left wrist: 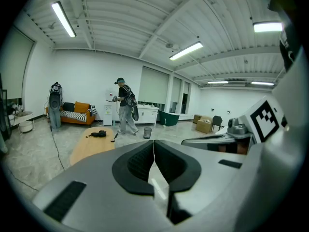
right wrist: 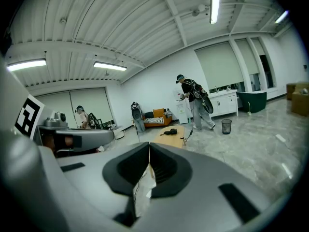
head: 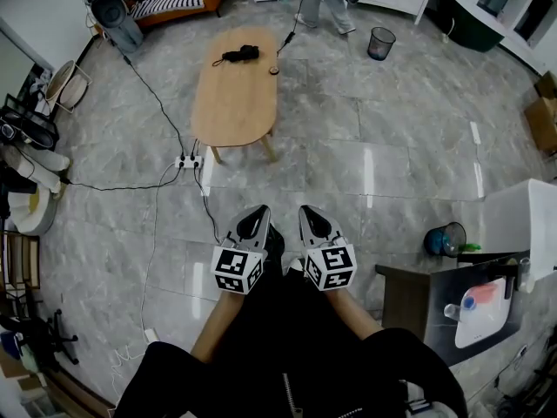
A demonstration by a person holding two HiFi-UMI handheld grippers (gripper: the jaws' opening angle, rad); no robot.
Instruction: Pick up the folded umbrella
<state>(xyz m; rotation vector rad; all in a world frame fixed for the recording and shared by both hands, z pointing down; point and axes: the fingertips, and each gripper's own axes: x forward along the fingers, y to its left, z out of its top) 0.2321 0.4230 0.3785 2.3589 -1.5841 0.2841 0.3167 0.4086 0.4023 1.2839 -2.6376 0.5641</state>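
Observation:
A black folded umbrella [head: 241,55] lies at the far end of an oval wooden table [head: 237,94], well ahead of me across the floor. The same umbrella [left wrist: 99,134] shows small in the left gripper view and the umbrella [right wrist: 170,132] again in the right gripper view. My left gripper [head: 258,219] and right gripper [head: 312,219] are held side by side close to my body, both pointing toward the table. Each has its jaws together with nothing between them. Neither is near the umbrella.
A small dark object [head: 274,70] lies on the table beside the umbrella. A power strip [head: 189,161] and cables run over the floor by the table's near end. A person [head: 324,3] walks beyond the table near a mesh bin [head: 380,43]. A dark desk [head: 452,307] stands at my right.

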